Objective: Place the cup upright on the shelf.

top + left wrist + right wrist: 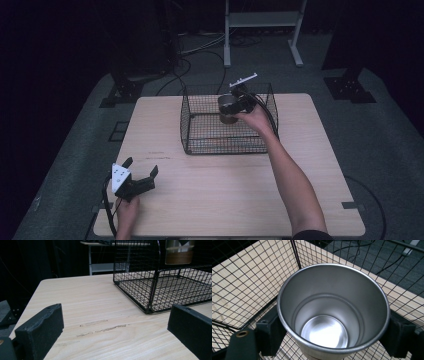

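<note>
The right gripper (235, 106) holds a steel cup (332, 312) inside the wire basket (200, 142), its jaws clamped on opposite sides of the cup just below the rim. The cup appears upright and, in the left gripper view, hangs clear above the basket floor near the far right corner. The step in hand is judged to be either setting the cup down or lifting it out; either way it should be kept level, clear of the mesh walls, and released only once its base is seated. The cup is empty; the basket holds nothing else visible. The left gripper (140, 173) rests on the table (225, 200) near its left front corner, jaws spread wide and holding nothing.
</note>
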The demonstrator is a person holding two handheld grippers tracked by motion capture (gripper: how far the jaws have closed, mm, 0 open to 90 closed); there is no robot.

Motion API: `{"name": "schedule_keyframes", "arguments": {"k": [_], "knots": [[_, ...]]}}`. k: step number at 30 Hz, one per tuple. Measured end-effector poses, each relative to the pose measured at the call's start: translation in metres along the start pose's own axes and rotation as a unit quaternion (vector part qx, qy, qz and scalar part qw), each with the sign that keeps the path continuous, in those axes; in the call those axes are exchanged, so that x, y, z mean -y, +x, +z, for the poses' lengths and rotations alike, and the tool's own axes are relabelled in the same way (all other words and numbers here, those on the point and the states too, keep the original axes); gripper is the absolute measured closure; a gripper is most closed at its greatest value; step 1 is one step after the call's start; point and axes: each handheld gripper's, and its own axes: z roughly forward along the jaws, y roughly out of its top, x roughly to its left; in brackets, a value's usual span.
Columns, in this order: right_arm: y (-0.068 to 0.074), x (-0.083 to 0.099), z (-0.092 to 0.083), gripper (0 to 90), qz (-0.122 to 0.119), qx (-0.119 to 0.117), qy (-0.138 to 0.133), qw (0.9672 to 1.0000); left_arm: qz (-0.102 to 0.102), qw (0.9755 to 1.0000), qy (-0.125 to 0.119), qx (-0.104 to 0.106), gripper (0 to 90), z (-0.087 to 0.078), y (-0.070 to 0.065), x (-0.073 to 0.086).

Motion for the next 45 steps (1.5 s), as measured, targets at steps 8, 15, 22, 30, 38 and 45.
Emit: {"name": "schedule_keyframes", "arguments": {"k": [8,15,22,30,38,45], "knots": [[-0.004,0.003,0.009,17.9,0.003,0.005,0.014,0.9999,0.000,1.0000,-0.001,0.000,0.0,0.000,0.000,0.000],[-0.007,0.008,0.018,17.9,0.009,0.004,0.024,0.9997,0.000,1.0000,0.000,0.000,0.0,0.000,0.000,0.000],[-0.008,0.011,0.027,17.9,-0.004,0.011,0.036,0.9993,0.001,1.0000,0.000,0.001,0.0,0.000,0.000,0.000],[-0.009,0.013,0.031,17.8,-0.005,0.011,0.042,0.9990,0.002,1.0000,-0.001,0.001,0.0,0.000,0.000,0.000],[-0.007,0.016,0.039,17.8,-0.013,0.007,0.054,0.9984,0.001,1.0000,-0.001,0.001,0.0,0.000,0.000,0.000],[-0.007,0.018,0.043,17.8,-0.015,0.010,0.059,0.9981,0.002,1.0000,0.000,0.000,0.0,0.000,0.000,0.000]]}}
